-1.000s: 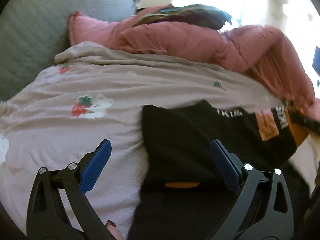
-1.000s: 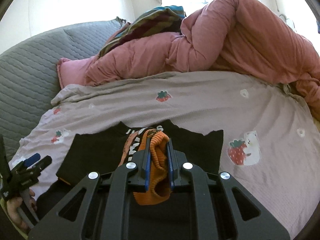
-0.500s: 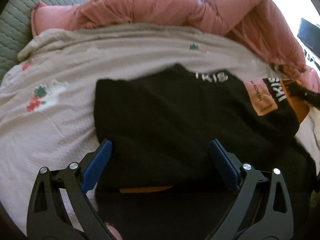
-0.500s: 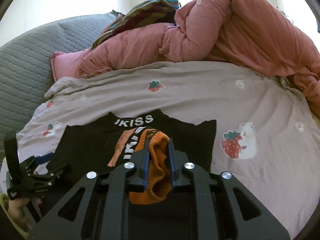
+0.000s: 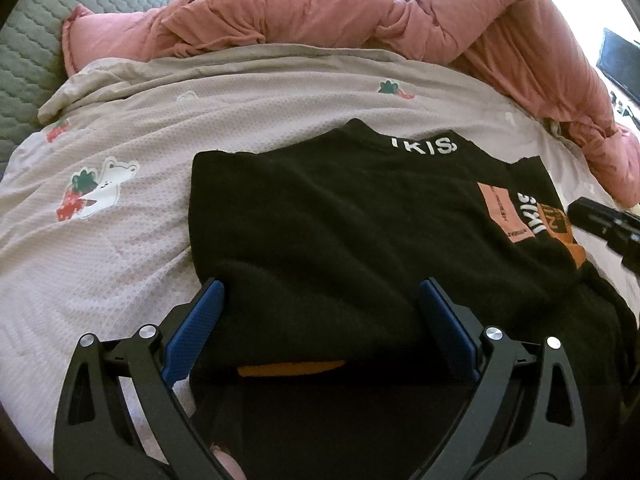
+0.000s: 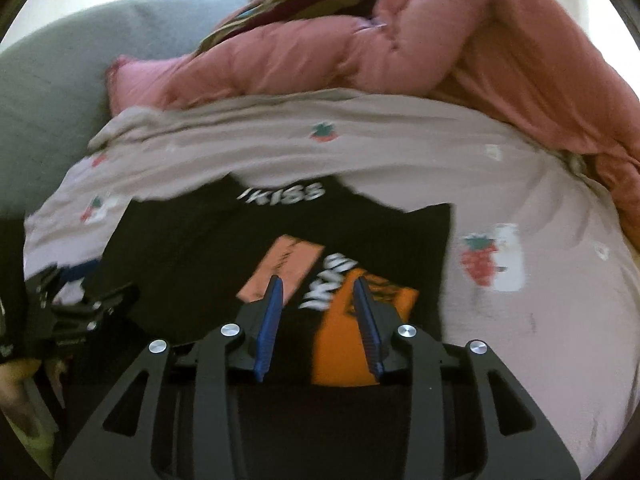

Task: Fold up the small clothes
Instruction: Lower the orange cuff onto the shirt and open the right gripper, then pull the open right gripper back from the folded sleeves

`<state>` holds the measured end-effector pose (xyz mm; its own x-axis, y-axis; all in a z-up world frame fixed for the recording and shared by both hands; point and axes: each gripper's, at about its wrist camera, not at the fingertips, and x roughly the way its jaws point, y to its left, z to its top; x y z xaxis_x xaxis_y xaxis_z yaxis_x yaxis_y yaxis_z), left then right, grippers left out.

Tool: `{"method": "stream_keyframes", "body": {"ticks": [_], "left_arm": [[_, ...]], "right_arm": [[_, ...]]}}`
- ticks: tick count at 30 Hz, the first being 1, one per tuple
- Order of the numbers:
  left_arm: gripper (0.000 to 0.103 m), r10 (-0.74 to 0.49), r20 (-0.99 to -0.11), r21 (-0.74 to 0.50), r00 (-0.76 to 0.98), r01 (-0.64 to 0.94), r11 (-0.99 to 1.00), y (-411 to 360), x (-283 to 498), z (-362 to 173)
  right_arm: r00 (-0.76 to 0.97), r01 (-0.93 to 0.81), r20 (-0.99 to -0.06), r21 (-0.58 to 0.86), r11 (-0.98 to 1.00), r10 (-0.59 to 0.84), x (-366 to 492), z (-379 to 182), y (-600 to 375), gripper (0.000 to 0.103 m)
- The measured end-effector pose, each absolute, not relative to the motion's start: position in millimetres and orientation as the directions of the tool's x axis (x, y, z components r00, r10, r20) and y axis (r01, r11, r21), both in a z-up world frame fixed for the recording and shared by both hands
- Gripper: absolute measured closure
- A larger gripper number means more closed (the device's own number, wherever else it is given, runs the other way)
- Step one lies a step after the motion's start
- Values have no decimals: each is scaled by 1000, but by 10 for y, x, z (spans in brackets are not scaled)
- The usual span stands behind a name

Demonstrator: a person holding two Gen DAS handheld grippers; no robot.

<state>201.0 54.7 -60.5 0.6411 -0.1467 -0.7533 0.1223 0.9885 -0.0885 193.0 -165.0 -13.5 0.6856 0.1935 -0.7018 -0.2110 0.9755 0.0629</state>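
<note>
A black knit top (image 5: 340,220) with white lettering at the collar lies flat on the bed sheet (image 5: 120,240). Its orange sleeve end (image 6: 344,352) is folded across the front, beside a pink patch (image 6: 280,268). My right gripper (image 6: 317,282) hovers just over that sleeve end. Its jaws are opening and the blue pads stand clear of the cloth. My left gripper (image 5: 320,286) is open wide over the near left part of the top, with an orange hem (image 5: 292,370) showing between its arms. The left gripper is also in the right wrist view, at the far left (image 6: 80,308).
A bulky pink duvet (image 5: 320,20) is heaped along the back of the bed, with a striped cloth (image 6: 300,0) on top. A grey quilted headboard (image 5: 24,60) rises at the left. The strawberry-print sheet (image 6: 520,320) spreads to the right of the top.
My right jaws have parted and let go of the bunched orange sleeve end, which now lies flat on the top. Both grippers have sunk closer to the garment.
</note>
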Motion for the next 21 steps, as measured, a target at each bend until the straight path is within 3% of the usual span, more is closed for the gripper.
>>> {"method": "stream_keyframes", "body": {"ticks": [7,11,21], "left_arm": [[13,-140,-775,-76,616,129,989,530,1999,-625],[13,-148,-778,-84,611,132,988,537,1991,-630],[12,-142,-775,-81,615,127,989,547,1937,-594]], "right_arm": [[629,-295,-743,43,955,228,1961,-268,-1420,60],[558,-258,-815,10,966,158,2061,-502,-1497,57],[562,-227,-807,60,972,181,2017,-542,-1598,51]]}}
